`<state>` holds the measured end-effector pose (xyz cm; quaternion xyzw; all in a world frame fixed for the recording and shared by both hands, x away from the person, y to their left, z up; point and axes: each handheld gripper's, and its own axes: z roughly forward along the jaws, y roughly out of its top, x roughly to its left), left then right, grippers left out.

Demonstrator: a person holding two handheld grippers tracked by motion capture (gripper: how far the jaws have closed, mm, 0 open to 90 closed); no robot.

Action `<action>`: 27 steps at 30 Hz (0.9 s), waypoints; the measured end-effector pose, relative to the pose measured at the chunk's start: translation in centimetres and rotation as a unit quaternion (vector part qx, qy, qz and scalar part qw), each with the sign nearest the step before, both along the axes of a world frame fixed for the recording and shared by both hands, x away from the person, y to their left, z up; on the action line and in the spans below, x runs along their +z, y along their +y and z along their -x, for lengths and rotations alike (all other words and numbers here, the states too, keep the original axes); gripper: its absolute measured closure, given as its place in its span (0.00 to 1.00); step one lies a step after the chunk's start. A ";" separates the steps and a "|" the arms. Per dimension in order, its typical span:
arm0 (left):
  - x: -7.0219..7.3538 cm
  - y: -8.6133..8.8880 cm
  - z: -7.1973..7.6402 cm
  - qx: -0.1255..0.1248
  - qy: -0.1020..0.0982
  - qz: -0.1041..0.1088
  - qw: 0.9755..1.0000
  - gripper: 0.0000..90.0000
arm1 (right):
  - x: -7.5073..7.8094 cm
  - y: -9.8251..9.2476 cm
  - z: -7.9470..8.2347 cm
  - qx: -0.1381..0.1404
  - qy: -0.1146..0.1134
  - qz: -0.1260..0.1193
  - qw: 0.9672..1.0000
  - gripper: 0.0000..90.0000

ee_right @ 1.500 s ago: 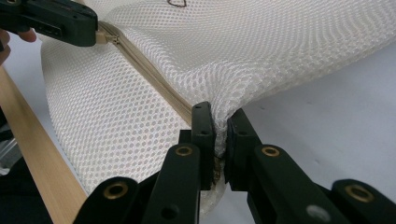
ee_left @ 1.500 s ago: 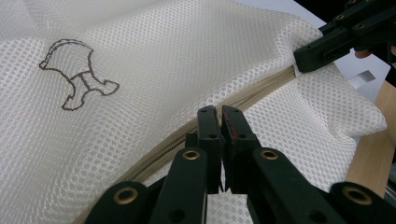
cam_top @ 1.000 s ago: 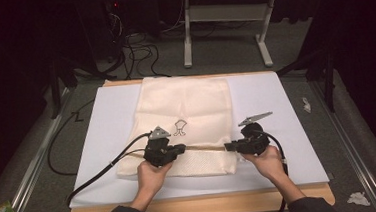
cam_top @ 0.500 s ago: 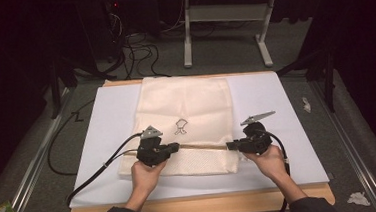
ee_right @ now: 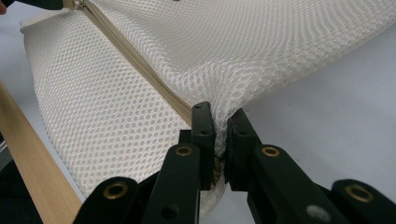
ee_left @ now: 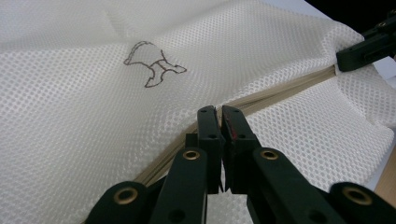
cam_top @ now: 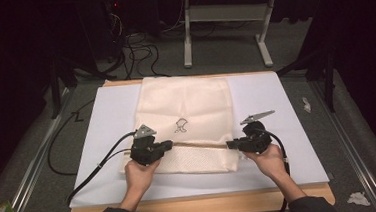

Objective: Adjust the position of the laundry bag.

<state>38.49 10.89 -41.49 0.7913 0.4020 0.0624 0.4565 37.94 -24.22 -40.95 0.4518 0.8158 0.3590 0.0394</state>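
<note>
On a white sheet (cam_top: 298, 128) covering a wooden table (cam_top: 203, 205), a cream mesh laundry bag (cam_top: 186, 106) is laid flat, with a small outline drawing (cam_top: 181, 125) printed near its middle. A tan zipper (cam_top: 198, 144) is seen running across the bag's near part, from one gripper to the other.

At the bag's left side, the left gripper (cam_top: 168, 145) is held by the person's left hand (cam_top: 139, 173). From the left gripper view, its black jaws are seen pressed together at the zipper line, apparently pinching the zipper pull or the tape there; exactly what is caught cannot be told. At the bag's right edge, the right gripper (cam_top: 230, 144) is held by the right hand (cam_top: 265, 161), and its jaws are closed on a bunched fold of mesh at the zipper's end, as the right gripper view makes plain.

The bag is stretched taut between the two grips, slightly raised along the zipper. The zipper teeth appear joined along the whole visible length, so the zipping is judged to be finished or nearly so. What seems left is for both grips to be released and the bag to be laid down.
</note>
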 end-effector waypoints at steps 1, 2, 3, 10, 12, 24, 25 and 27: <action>0.0 0.0 0.0 0.000 0.000 0.000 1.000 0.97 | 0.0 0.0 0.0 0.001 -0.002 -0.002 1.000 0.95; 0.0 0.0 0.0 0.001 -0.001 0.000 1.000 0.97 | 0.1 0.0 0.0 0.001 -0.002 -0.002 1.000 0.95; 0.0 0.0 0.0 0.001 -0.001 0.000 1.000 0.97 | 0.1 0.0 0.0 0.001 -0.002 -0.002 1.000 0.95; -0.1 0.0 0.0 0.002 -0.004 -0.001 1.000 0.97 | 0.1 0.0 0.0 0.002 -0.003 -0.001 1.000 0.95; -0.1 0.0 0.0 0.005 -0.006 -0.004 1.000 0.97 | 0.1 0.0 0.0 0.001 -0.002 -0.001 1.000 0.95; 0.4 0.7 0.1 0.008 -0.005 -0.004 1.000 0.97 | 0.3 0.1 0.0 0.001 -0.002 -0.007 1.000 0.95; 0.4 0.7 0.1 0.009 -0.004 -0.002 1.000 0.97 | 0.2 0.1 0.0 0.002 -0.003 -0.007 1.000 0.95; 0.4 0.8 0.1 0.008 -0.004 -0.003 1.000 0.97 | 0.3 0.1 0.0 0.002 -0.003 -0.007 1.000 0.95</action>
